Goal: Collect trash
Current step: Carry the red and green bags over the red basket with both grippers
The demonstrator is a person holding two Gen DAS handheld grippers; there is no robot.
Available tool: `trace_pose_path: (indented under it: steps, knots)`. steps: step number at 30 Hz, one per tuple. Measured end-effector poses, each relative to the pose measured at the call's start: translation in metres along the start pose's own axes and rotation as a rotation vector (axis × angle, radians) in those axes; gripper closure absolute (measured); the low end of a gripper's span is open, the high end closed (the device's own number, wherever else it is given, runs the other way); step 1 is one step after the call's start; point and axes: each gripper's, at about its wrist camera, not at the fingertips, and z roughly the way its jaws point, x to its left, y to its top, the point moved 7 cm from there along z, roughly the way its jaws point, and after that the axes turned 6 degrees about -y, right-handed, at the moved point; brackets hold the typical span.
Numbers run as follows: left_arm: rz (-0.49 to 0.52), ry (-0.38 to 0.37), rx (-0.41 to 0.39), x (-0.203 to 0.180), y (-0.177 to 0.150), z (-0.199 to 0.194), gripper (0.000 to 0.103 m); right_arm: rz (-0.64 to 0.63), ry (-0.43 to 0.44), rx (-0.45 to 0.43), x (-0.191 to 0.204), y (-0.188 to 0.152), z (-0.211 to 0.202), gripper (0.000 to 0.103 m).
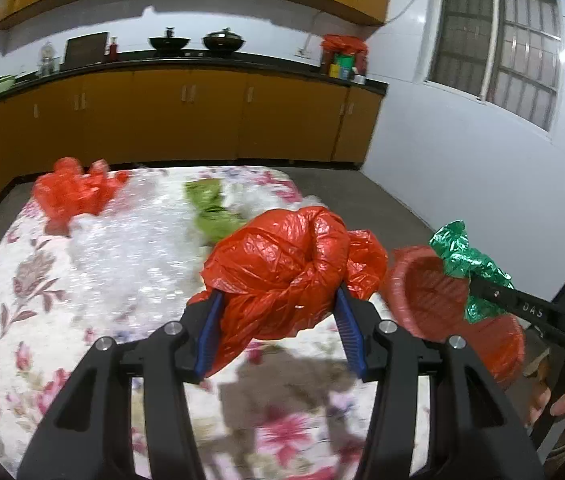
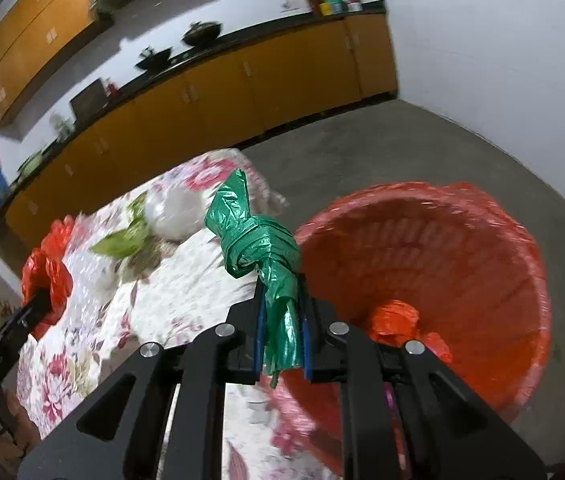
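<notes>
Left hand-held gripper (image 1: 280,300) clamping red bag (image 1: 282,268) over table (image 1: 82,280); right hand-held gripper (image 2: 282,320) pinching green bag (image 2: 260,248), red basket (image 2: 442,260) lying at 3 o'clock.

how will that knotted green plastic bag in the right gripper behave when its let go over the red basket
The knotted green plastic bag, pinched in the right gripper, looks thin and crinkled, so it is probably very light and may drift rather than drop straight. Its loose tail flops upward, suggesting it is floppy, not stiff. The glossy film might cling to the pads briefly above the red woven basket.
</notes>
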Motion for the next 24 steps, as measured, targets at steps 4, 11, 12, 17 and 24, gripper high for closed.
trace_pose_path:
  steps: [4, 11, 12, 17, 24]
  knots:
    - [0.022, -0.046, 0.009, -0.027, 0.002, 0.008, 0.053, 0.053, -0.029, -0.034, -0.026, 0.009, -0.015, 0.089]
    - [0.079, -0.131, 0.022, -0.078, 0.007, 0.025, 0.053, 0.108, -0.069, -0.084, -0.057, 0.022, -0.035, 0.089]
    - [0.086, -0.141, 0.024, -0.085, 0.007, 0.027, 0.053, 0.115, -0.073, -0.086, -0.06, 0.023, -0.036, 0.089]
    - [0.12, -0.199, 0.038, -0.118, 0.011, 0.039, 0.053, 0.154, -0.087, -0.095, -0.077, 0.027, -0.041, 0.089]
    - [0.144, -0.262, 0.061, -0.152, 0.012, 0.055, 0.053, 0.207, -0.098, -0.115, -0.097, 0.033, -0.048, 0.089]
